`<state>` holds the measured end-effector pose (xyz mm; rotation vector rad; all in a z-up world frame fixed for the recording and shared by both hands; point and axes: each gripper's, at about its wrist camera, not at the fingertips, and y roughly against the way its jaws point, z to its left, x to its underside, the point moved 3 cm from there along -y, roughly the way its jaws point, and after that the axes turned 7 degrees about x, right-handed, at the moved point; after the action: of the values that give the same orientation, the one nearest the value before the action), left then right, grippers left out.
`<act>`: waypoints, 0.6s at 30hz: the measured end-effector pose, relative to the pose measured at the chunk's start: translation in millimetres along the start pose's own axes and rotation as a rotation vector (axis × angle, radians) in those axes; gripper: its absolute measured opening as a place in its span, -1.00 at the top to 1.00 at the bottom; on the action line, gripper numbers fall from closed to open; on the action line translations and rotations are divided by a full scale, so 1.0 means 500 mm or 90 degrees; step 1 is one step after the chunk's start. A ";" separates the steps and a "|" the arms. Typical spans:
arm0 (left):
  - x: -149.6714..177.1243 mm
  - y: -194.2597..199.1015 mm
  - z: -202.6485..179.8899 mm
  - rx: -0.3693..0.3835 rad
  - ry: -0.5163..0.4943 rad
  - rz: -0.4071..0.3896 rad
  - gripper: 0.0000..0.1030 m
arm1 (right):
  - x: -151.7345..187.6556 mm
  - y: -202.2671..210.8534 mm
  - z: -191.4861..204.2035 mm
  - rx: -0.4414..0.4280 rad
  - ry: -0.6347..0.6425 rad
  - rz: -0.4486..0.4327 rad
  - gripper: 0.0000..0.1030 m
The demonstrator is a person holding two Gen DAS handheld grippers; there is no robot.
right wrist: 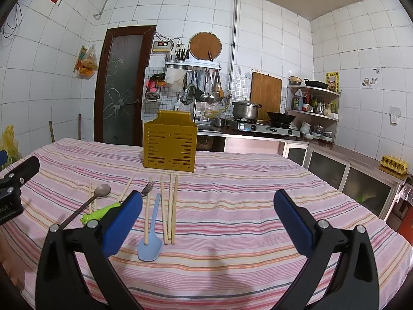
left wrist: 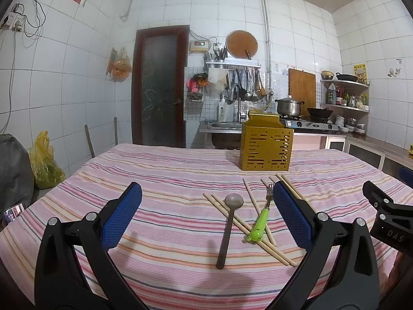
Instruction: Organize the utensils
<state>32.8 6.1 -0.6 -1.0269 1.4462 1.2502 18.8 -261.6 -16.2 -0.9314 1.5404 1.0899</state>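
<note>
From the left wrist view I have my left gripper [left wrist: 206, 217] spread wide and empty above the pink striped cloth on the desk [left wrist: 160, 170], so I judge nothing is collected yet and the first pick is still to be made. Between its blue pads lie the brown long-handled spoon [left wrist: 228, 228], the fork with the green frog-shaped handle [left wrist: 260, 219] and several pale wooden chopsticks [left wrist: 247, 226] crossing under them; the yellow perforated utensil holder [left wrist: 265, 148] stands farther back. From the right wrist view my right gripper [right wrist: 207, 218] is likewise released and holding nothing, with the light blue plastic spoon [right wrist: 151, 242] and three side-by-side chopsticks just beside its left pad. Next I would lower onto one handle, close, and carry it to the holder
</note>
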 end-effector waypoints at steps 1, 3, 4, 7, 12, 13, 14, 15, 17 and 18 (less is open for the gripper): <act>-0.001 -0.001 0.001 0.000 0.000 0.000 -0.90 | 0.005 -0.002 0.002 -0.002 -0.004 0.000 -0.93; 0.010 0.010 -0.014 -0.001 -0.002 -0.002 -0.90 | 0.005 -0.003 0.003 -0.002 -0.004 0.000 -0.93; 0.009 0.011 -0.014 -0.001 -0.002 -0.003 -0.90 | 0.005 -0.002 0.002 -0.002 -0.005 0.001 -0.93; 0.008 0.011 -0.013 -0.001 -0.003 -0.003 -0.90 | 0.002 0.001 -0.003 0.000 -0.007 0.000 -0.93; 0.009 0.011 -0.013 -0.001 -0.002 -0.003 -0.90 | 0.002 -0.001 -0.008 0.003 -0.009 0.002 -0.93; 0.009 0.012 -0.013 -0.001 -0.002 -0.003 -0.90 | 0.002 -0.002 -0.007 0.003 -0.009 0.002 -0.93; 0.009 0.012 -0.013 -0.001 -0.001 -0.004 -0.90 | 0.002 -0.002 -0.007 0.003 -0.008 0.002 -0.93; 0.008 0.013 -0.013 -0.001 -0.001 -0.004 -0.90 | 0.002 -0.002 -0.008 0.003 -0.008 0.002 -0.93; 0.008 0.013 -0.014 0.000 -0.002 -0.004 -0.90 | 0.001 -0.002 -0.009 0.003 -0.008 0.002 -0.93; 0.007 0.013 -0.015 0.000 -0.002 -0.004 -0.90 | 0.001 -0.002 -0.010 0.003 -0.009 0.001 -0.93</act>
<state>24.6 -0.3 -2.3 -1.0291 1.4392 1.2467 18.1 -266.7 -16.5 -0.9172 1.5323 1.0912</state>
